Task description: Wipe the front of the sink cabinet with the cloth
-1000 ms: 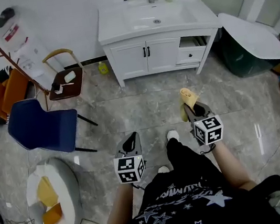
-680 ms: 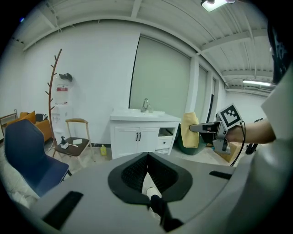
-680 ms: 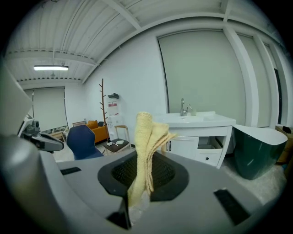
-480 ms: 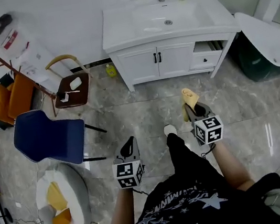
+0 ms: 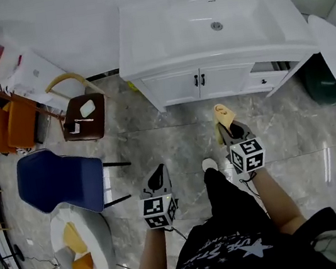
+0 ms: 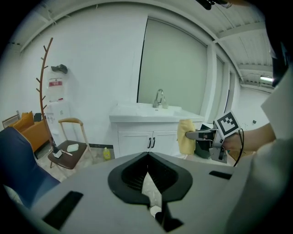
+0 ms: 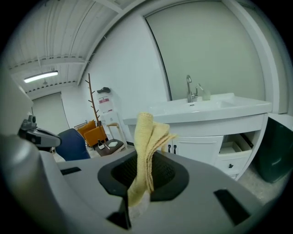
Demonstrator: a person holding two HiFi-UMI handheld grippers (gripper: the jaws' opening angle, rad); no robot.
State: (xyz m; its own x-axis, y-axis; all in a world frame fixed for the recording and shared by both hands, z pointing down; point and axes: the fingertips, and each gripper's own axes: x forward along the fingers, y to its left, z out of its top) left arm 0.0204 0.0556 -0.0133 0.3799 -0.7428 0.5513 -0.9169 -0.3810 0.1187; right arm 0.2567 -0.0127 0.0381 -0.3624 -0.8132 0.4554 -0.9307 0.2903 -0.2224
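Note:
The white sink cabinet (image 5: 210, 82) stands ahead against the wall, its two doors shut; it also shows in the left gripper view (image 6: 146, 139) and the right gripper view (image 7: 201, 146). A yellow cloth (image 5: 223, 117) hangs upright from my right gripper (image 5: 231, 128), which is shut on it and sits a short way in front of the cabinet, not touching it. The cloth (image 7: 147, 151) sticks up between the jaws of that gripper (image 7: 139, 183). My left gripper (image 5: 158, 178) is lower left, farther from the cabinet, shut with nothing in it (image 6: 147, 183). The cloth (image 6: 186, 136) is also seen from the left.
The cabinet's right drawer (image 5: 265, 69) stands pulled out. A dark green bin (image 5: 319, 83) sits to its right. A brown chair (image 5: 84, 116), a blue chair (image 5: 61, 180) and a round white stool (image 5: 77, 241) fill the left. A small yellow bottle (image 6: 106, 154) stands by the cabinet's left leg.
The person has stepped toward the cabinet, which now looks larger and closer. Both grippers keep their pose, the right one still shut on the cloth.

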